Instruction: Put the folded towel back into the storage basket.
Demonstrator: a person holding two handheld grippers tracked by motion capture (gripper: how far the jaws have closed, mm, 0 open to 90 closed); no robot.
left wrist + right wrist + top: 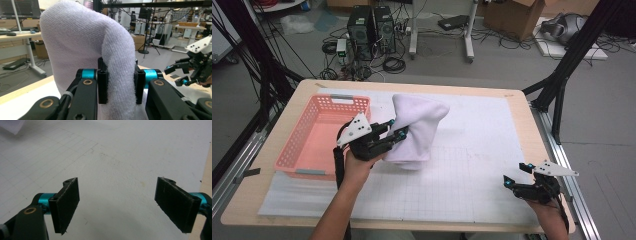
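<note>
From the high view I see my left gripper clamped on a white terry towel, which hangs in a tall bunched column over the white grid mat near the table's middle, just right of the pink plastic basket. The towel's lower end bulges and appears to rest on the mat, while its upper end flares wide and folds over toward the table's far edge. In the left gripper view the cloth is a thick fold pinched between both black pads, its looped pile plain to see, the fabric arching up and over the jaws in a soft hump with a deep crease down the middle. It is clean and uniformly white, without print or trim that I can make out.

My right gripper sits low near the table's near right corner, well apart from the towel. In the right gripper view its jaws stand wide apart with nothing between them, above bare mat with faint grid lines and a few small smudges. The basket lies along the table's left edge.
</note>
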